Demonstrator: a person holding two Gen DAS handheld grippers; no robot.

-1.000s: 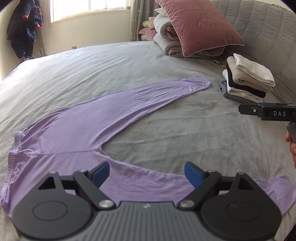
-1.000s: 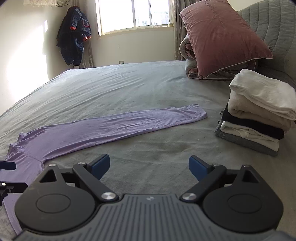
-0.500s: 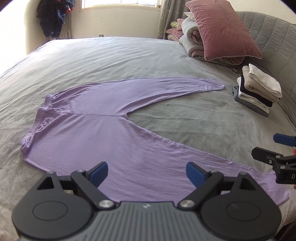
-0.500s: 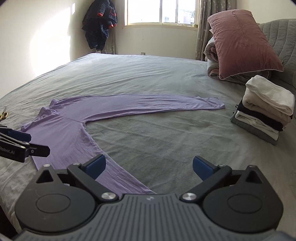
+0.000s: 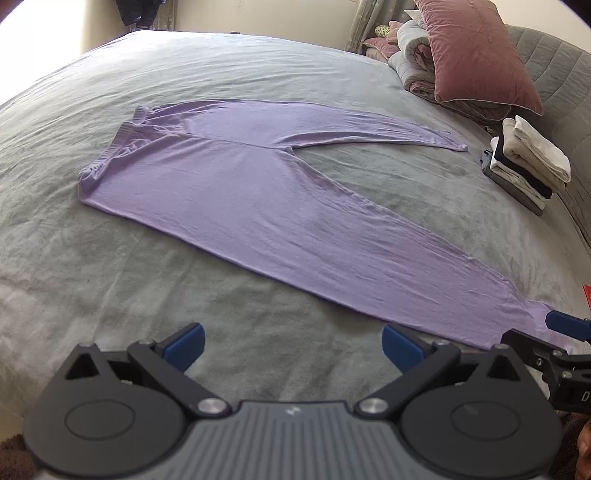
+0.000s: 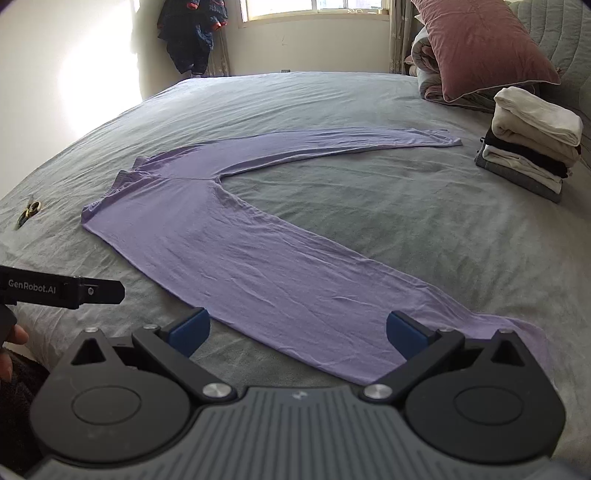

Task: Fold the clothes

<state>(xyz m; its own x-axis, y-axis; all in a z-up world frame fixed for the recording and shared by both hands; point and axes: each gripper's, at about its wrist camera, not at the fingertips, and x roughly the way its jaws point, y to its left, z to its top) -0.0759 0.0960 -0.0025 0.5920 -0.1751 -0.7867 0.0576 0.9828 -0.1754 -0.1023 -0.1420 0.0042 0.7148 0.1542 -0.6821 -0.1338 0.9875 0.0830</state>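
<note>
Grey bed (image 6: 332, 96): lilac trousers (image 6: 258, 266), folded stack (image 6: 532, 147), pillow (image 6: 480, 44), perhaps scissors (image 6: 29, 212)

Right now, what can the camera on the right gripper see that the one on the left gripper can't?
Only the right wrist view shows the window and a small object lying on the bed left of the waistband. Only the left wrist view shows a red edge at far right. Both show the purple pants spread flat, the folded stack, the pink pillow, and open grippers.
</note>
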